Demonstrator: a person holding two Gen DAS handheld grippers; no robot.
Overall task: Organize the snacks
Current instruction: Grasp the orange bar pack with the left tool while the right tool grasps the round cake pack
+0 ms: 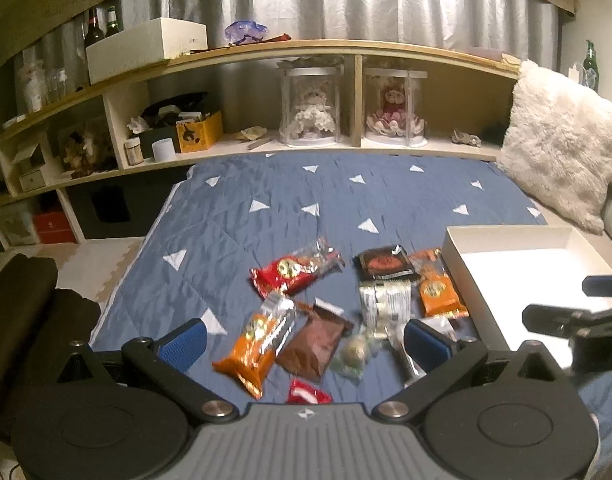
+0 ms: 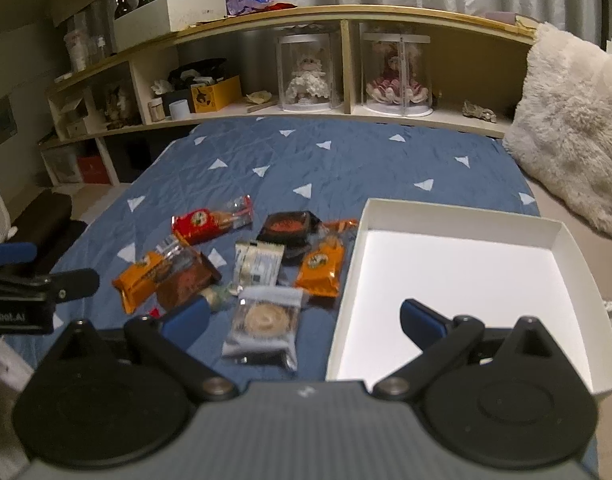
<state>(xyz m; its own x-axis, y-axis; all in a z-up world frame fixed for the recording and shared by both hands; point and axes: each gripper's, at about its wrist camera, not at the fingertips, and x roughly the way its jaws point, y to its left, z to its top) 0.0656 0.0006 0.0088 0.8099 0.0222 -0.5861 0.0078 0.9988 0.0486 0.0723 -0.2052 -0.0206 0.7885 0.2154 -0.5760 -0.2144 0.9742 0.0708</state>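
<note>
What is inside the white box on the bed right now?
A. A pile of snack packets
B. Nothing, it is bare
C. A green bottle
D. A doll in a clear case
B: the white box shows only its bare white bottom, while the snack packets all lie on the blue bedspread to its left.

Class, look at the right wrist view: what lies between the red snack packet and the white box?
In the right wrist view, a black packet with an orange label lies between the red snack packet and the white box, on the blue quilt.
</note>
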